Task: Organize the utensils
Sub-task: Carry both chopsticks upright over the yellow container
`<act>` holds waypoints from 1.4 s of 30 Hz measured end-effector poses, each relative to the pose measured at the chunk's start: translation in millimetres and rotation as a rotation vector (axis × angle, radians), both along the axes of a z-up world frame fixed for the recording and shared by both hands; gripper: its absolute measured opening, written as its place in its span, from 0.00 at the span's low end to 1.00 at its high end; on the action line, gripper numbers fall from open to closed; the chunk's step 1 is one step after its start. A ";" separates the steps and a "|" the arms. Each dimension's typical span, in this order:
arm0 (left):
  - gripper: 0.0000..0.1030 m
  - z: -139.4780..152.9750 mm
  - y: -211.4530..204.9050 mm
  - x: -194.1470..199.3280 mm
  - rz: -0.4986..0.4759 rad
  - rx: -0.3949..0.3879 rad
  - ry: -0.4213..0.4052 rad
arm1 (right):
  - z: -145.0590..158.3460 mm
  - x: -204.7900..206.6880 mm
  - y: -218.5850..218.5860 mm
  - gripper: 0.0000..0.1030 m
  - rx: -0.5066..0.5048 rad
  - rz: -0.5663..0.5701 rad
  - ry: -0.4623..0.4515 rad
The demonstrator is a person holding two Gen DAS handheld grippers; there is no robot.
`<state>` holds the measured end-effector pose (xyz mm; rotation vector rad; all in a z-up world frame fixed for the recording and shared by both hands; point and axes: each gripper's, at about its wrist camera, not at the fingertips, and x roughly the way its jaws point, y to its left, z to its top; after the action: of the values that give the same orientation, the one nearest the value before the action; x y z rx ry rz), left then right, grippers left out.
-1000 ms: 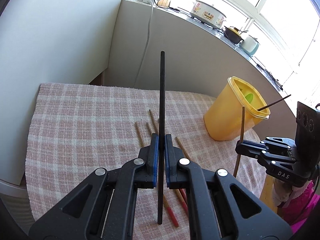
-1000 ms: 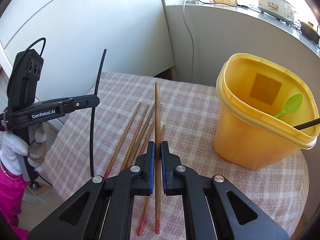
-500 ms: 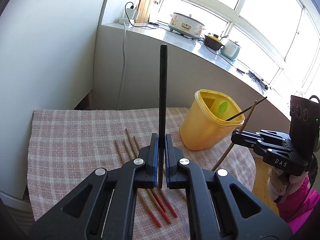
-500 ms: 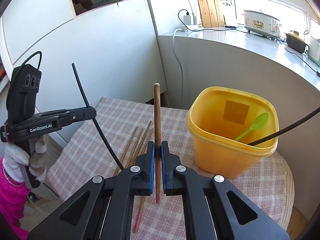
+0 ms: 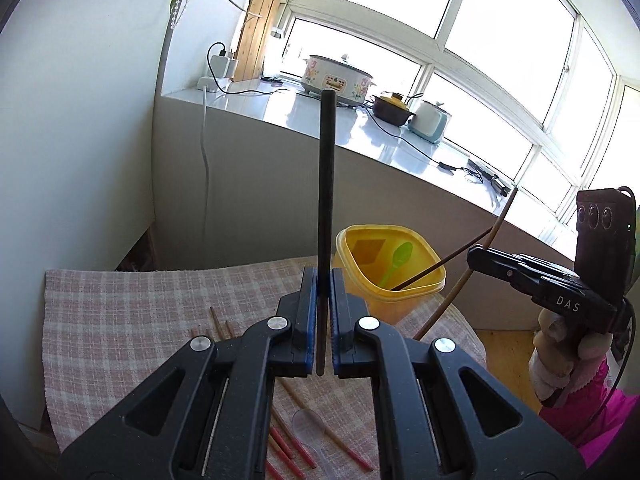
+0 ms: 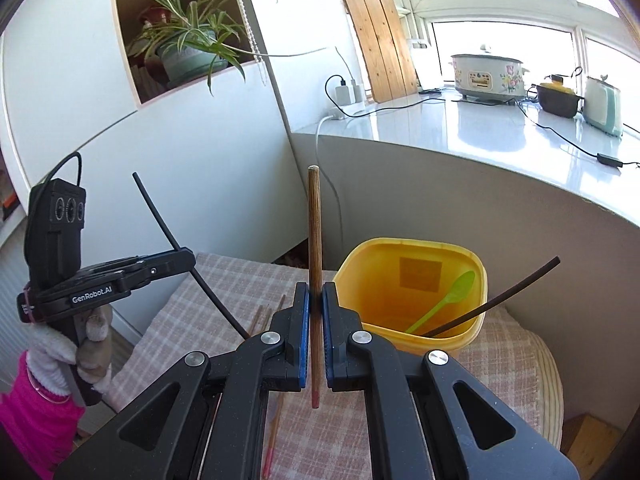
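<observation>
My left gripper (image 5: 323, 332) pinches a black chopstick (image 5: 326, 200), my right gripper (image 6: 316, 334) a wooden chopstick (image 6: 314, 260). My jaws hide most loose chopsticks (image 5: 219, 322). Yellow tub (image 6: 404, 334): green spoon (image 6: 444, 300), second black chopstick (image 6: 496, 300).

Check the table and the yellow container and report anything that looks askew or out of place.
Nothing is spilled or broken. The yellow container stands upright holding a green spoon and a black chopstick, which leans out over the rim. Several wooden chopsticks and a clear spoon lie loose on the checked cloth, unsorted.
</observation>
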<state>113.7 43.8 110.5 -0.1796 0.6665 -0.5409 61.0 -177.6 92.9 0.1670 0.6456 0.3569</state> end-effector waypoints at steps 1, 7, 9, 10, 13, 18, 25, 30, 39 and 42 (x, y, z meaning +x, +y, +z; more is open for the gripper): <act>0.03 3.0 -1.6 1.2 -0.003 -0.005 -0.007 | 4.2 -0.8 -3.2 0.05 0.003 -0.008 -0.012; 0.03 22.5 -13.4 5.9 -0.018 -0.028 -0.057 | 23.1 -1.7 -19.5 0.05 0.021 -0.052 -0.066; 0.03 29.3 -17.0 7.0 -0.021 -0.035 -0.076 | 28.0 -1.3 -24.0 0.05 0.024 -0.066 -0.081; 0.03 33.2 -19.4 7.4 -0.023 -0.039 -0.084 | 30.3 -0.9 -26.1 0.05 0.025 -0.074 -0.088; 0.03 42.9 -25.8 10.6 -0.033 -0.049 -0.103 | 36.5 2.1 -33.5 0.05 0.034 -0.097 -0.104; 0.03 53.6 -37.7 15.4 -0.046 -0.065 -0.129 | 45.7 6.1 -45.1 0.05 0.052 -0.128 -0.124; 0.03 62.2 -50.9 20.1 -0.069 -0.080 -0.145 | 56.3 6.3 -56.0 0.05 0.062 -0.159 -0.153; 0.03 61.6 -62.4 27.0 -0.073 -0.069 -0.149 | 57.2 12.6 -61.1 0.05 0.059 -0.193 -0.164; 0.03 39.9 -76.8 45.5 -0.061 -0.040 -0.101 | 30.8 28.0 -55.0 0.05 0.014 -0.203 -0.103; 0.03 30.5 -81.9 50.3 -0.065 -0.029 -0.084 | 22.6 29.9 -52.2 0.05 0.003 -0.199 -0.084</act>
<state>164.0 -38.2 141.0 -0.1615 0.5843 -0.6173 91.0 -229.8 115.5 0.2161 0.5407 0.1720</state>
